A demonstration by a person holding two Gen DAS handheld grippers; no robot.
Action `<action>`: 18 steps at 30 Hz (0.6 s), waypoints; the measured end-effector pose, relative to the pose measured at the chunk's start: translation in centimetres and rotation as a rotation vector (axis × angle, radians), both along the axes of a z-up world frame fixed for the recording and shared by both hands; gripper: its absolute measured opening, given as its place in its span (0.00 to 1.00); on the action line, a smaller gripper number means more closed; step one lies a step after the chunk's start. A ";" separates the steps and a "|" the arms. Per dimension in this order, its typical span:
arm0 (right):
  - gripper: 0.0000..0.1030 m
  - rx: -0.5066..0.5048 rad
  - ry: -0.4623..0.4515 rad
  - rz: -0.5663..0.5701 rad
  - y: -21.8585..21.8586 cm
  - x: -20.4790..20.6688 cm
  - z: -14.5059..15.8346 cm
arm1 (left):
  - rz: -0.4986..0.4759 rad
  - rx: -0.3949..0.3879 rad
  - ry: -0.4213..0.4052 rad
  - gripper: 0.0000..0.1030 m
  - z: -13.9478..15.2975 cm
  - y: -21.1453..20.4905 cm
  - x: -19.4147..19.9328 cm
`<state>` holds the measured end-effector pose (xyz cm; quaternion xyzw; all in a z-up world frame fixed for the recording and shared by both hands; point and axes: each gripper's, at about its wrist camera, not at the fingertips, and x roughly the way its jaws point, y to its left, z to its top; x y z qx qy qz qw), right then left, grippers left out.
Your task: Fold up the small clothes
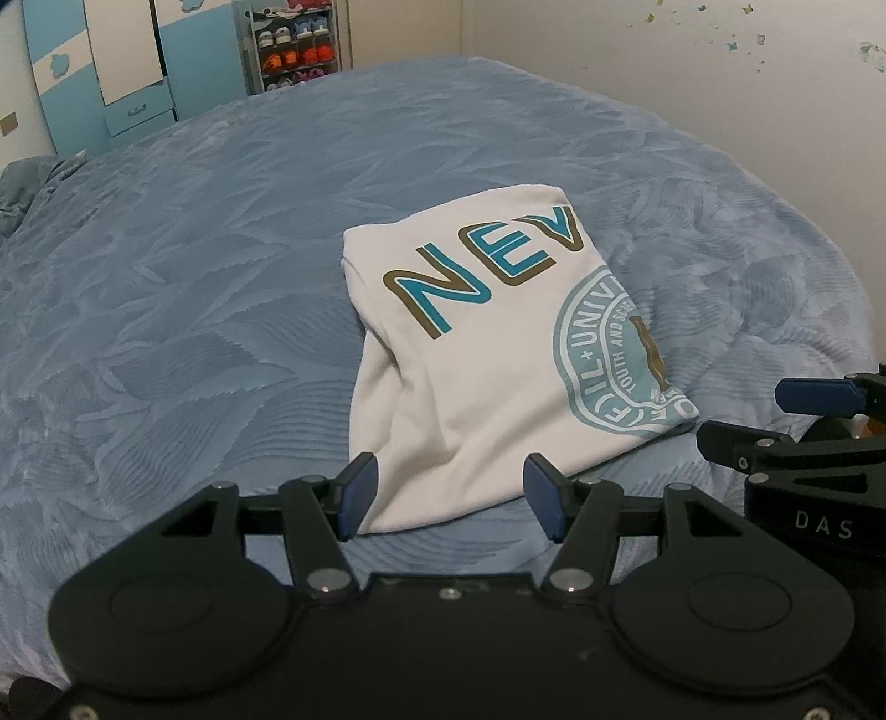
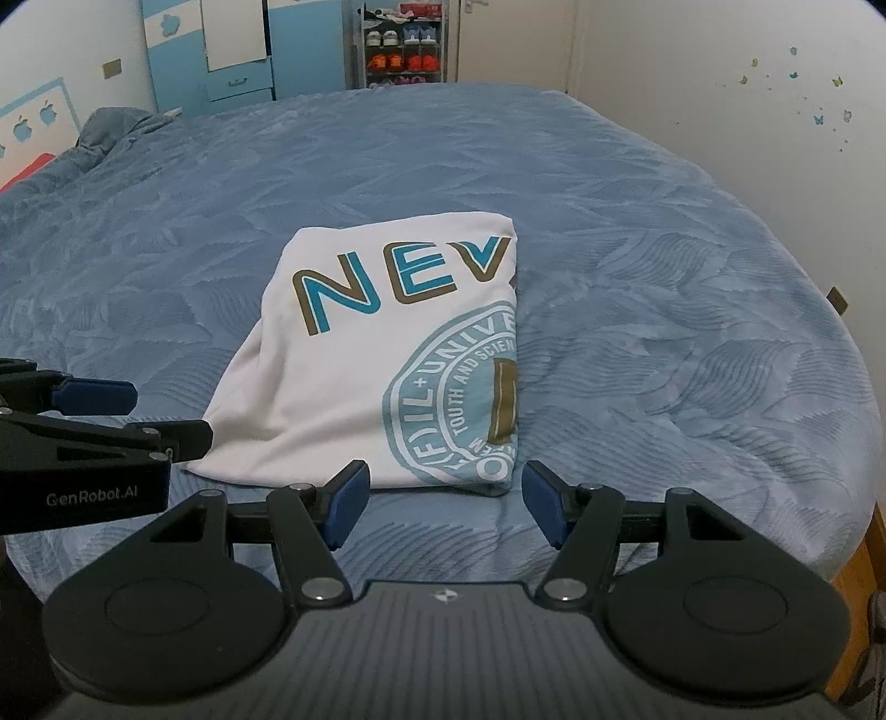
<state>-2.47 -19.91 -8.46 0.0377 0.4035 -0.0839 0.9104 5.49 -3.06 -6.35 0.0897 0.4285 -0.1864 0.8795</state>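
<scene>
Left wrist view: left gripper (image 1: 451, 495) jaws spread wide, nothing between the blue pads (image 1: 357, 495). It sits low at the near edge of the white t-shirt (image 1: 487, 365), and the shirt's near hem shows in the gap between the fingers. Can't tell if the pads touch the cloth. Shirt is folded into a rough rectangle, lying flat on the blue bedspread (image 1: 194, 310), print side up: "NEV" lettering and half of a round teal seal cut off at the right-hand fold. Left side of the shirt has a loose tuck running lengthwise. Right gripper (image 1: 797, 421) pokes in from the right edge, just beside the shirt's near-right corner; one blue pad and a black finger visible, with a gap between them. Background: blue and white wardrobe (image 1: 133, 72), shoe rack (image 1: 293, 44), white wall (image 1: 692, 83) with small stickers.

Right wrist view: right gripper (image 2: 443, 501) jaws also wide apart and empty, just short of the shirt's (image 2: 376, 354) near edge, lined up with the near-right corner where the seal print ends. Shirt sits around mid-bed, right fold edge straight, near-left corner flared out. Left gripper (image 2: 127, 412) enters from the left edge, fingertips over the shirt's near-left corner; fingers apart. Bedspread (image 2: 637, 332) fills the rest; rumpled blanket (image 2: 111, 133) at far left, wardrobe (image 2: 232, 50) and shoe rack (image 2: 401, 47) behind.
</scene>
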 end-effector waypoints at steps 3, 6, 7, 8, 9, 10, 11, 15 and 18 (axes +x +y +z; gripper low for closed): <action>0.72 -0.002 0.002 -0.002 0.0 0.1 -0.1 | -0.003 0.002 0.005 0.58 -0.1 0.0 -0.1; 0.72 -0.003 0.003 0.000 0.0 0.0 -0.1 | -0.003 0.005 0.011 0.58 -0.4 -0.2 -0.1; 0.72 -0.003 0.003 0.000 0.0 0.0 -0.1 | -0.005 0.005 0.012 0.58 -0.4 -0.3 -0.1; 0.72 -0.003 0.003 -0.001 0.0 0.0 -0.1 | -0.005 0.005 0.013 0.58 -0.4 -0.3 -0.1; 0.72 -0.004 0.003 -0.001 0.0 0.0 -0.1 | -0.006 0.007 0.014 0.58 -0.5 -0.4 -0.1; 0.72 -0.003 0.003 -0.002 0.0 0.0 -0.1 | -0.005 0.006 0.014 0.58 -0.5 -0.4 -0.1; 0.72 -0.002 0.003 -0.001 0.0 0.0 -0.1 | -0.005 0.006 0.016 0.58 -0.5 -0.4 -0.1; 0.72 -0.002 0.003 -0.001 0.0 0.1 -0.1 | -0.008 0.008 0.023 0.59 -0.7 -0.5 -0.1; 0.72 -0.004 0.005 0.001 0.0 0.1 -0.1 | -0.011 0.007 0.026 0.59 -0.7 -0.4 -0.1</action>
